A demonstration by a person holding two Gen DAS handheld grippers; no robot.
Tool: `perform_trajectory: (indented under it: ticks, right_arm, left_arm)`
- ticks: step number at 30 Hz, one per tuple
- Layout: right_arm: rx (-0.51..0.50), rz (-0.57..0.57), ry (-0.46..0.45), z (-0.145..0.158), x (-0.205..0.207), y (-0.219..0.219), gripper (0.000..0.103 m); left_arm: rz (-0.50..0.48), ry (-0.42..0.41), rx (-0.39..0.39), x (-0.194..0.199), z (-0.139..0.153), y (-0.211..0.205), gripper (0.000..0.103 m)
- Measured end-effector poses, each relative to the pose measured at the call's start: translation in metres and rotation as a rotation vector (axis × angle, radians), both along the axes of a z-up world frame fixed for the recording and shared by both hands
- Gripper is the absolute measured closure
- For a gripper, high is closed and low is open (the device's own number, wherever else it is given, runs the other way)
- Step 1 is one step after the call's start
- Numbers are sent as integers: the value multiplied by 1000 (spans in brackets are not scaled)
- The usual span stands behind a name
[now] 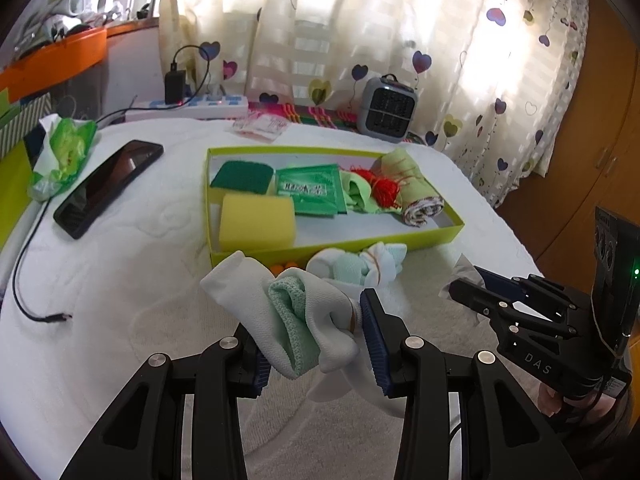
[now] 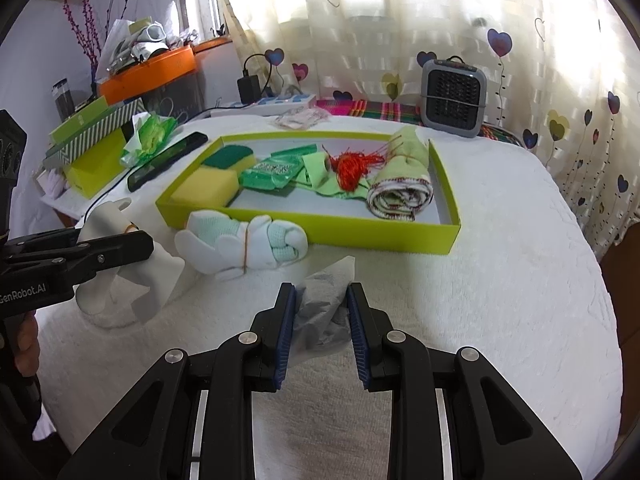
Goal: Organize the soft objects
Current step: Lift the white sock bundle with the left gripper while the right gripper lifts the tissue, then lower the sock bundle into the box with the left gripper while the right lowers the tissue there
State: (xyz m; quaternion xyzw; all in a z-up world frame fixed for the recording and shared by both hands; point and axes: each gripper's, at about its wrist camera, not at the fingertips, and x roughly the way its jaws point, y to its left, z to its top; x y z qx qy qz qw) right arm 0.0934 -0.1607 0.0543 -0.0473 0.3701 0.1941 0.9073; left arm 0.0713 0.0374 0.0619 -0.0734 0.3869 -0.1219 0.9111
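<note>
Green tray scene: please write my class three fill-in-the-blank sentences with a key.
1. The left gripper holds a white ____.
2. The yellow sponge lies inside the green ____.
3. The right gripper holds a crumpled grey ____.

Missing words: sock; tray; tissue

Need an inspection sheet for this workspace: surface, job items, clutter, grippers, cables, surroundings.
Surface: white quilted bed cover.
Job's things: lime tray holds yellow sponge, green scouring sponge, green packet, red yarn, rolled cloth; banded sock bundle lies before it.
Clutter: phone, tissue pack.
Grippers: left gripper shut on white-and-mint sock; right gripper shut on grey tissue.
Cables: loose black cable; charger in power strip.
Surroundings: heart curtain, small heater.
</note>
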Motion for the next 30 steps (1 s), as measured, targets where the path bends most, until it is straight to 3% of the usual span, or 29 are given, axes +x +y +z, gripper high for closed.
perform_trajectory:
  ticks: [14, 30]
  right_arm:
    - [38, -15, -54, 23, 18, -2, 75]
    - [64, -6, -58, 34, 62, 7, 75]
  left_arm:
    - [-3, -57, -2, 30, 24, 2, 64]
    - [-32, -34, -34, 90, 29, 1, 64]
